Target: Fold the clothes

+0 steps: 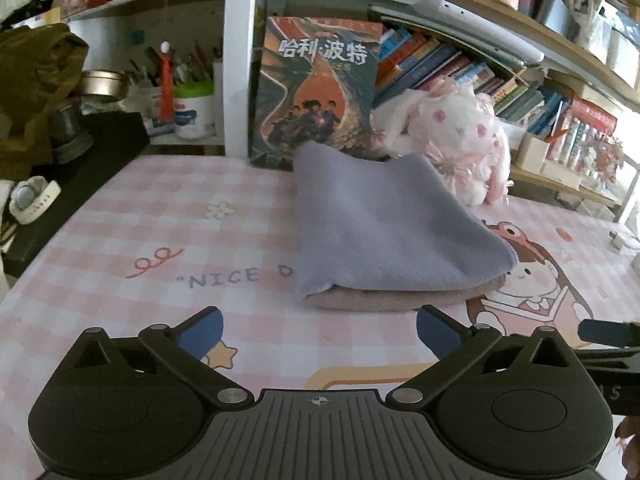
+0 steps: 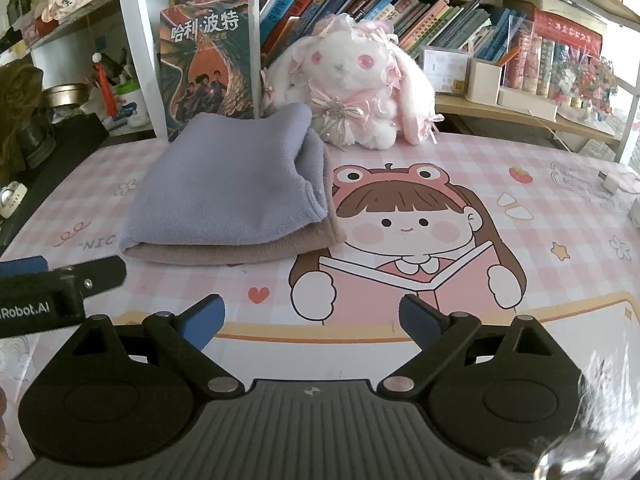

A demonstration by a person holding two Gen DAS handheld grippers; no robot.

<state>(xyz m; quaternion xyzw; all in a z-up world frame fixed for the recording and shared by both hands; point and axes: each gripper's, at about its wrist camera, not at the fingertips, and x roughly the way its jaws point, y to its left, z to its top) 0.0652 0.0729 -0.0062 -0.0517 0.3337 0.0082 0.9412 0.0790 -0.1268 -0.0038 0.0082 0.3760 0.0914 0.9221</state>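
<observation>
Both grippers low over counter (image 1: 160, 216), pink-check mat w/ cartoon girl (image 2: 404, 224) print. Left gripper (image 1: 320, 332): jaws released, spread wide, nothing between blue pads. Right gripper (image 2: 312, 320): same, jaws released, empty. Right gripper's tip also pokes in at right edge of left wrist view; left gripper's tip at left edge of right wrist view.

Folded clothes stacked on counter, apart from both grippers: lavender garment (image 1: 384, 224) on top, folded over, lying on tan-pink garment (image 1: 384, 300) beneath; only lower edge of bottom one visible. Stack sits straight ahead of left gripper; ahead and to left of right gripper, just left of cartoon girl's head. Lavender fold's open end faces right in right wrist view (image 2: 224, 184), tan layer (image 2: 240, 250) sticking out under it.

Behind stack, at back of counter: upright book (image 2: 208, 56) w/ Chinese title, white-pink plush bunny (image 2: 360, 80) beside it, near stack's far corner. Shelves of books (image 2: 420, 12) behind. White watch (image 1: 30, 198) on dark surface at far left.
</observation>
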